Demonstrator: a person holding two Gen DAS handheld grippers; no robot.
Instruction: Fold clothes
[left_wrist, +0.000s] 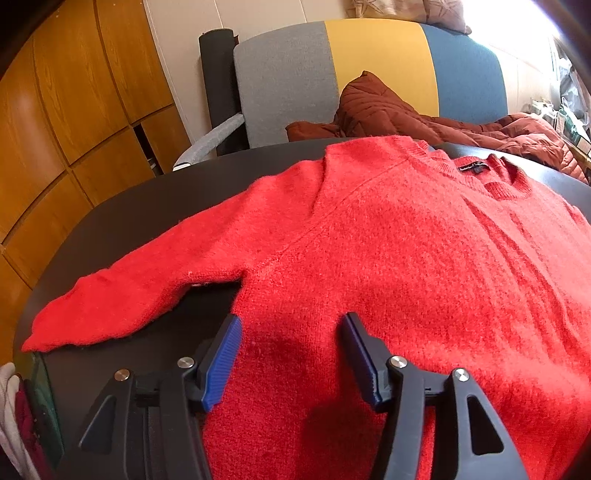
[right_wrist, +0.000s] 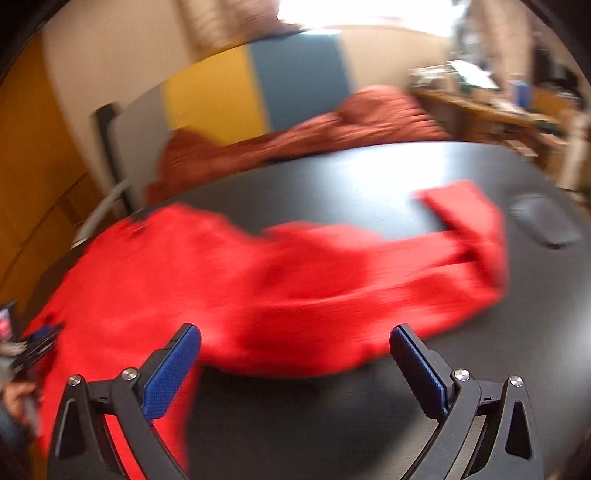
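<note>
One sweater (left_wrist: 388, 266) lies spread flat on the dark worktop (left_wrist: 155, 206), neckline away from the person, hem toward them. At the far left, its left sleeve (left_wrist: 122, 295) runs out and down to the worktop's near edge, cuff lowest. The left gripper (left_wrist: 291, 332) hangs over the body just right of that armpit, jaws spread, nothing pinched, cloth only lying below them. Further right, the right gripper (right_wrist: 295, 343) has its jaws spread wide and empty too, above the hem side. Its view is blurred, but the right sleeve (right_wrist: 424, 258) seems to stretch away to the right, its cuff (right_wrist: 465, 210) doubled back. Each sleeve's long axis runs outward from the body, so each gripper is nearer its own sleeve. A sleeve fold inward likely comes next.
</note>
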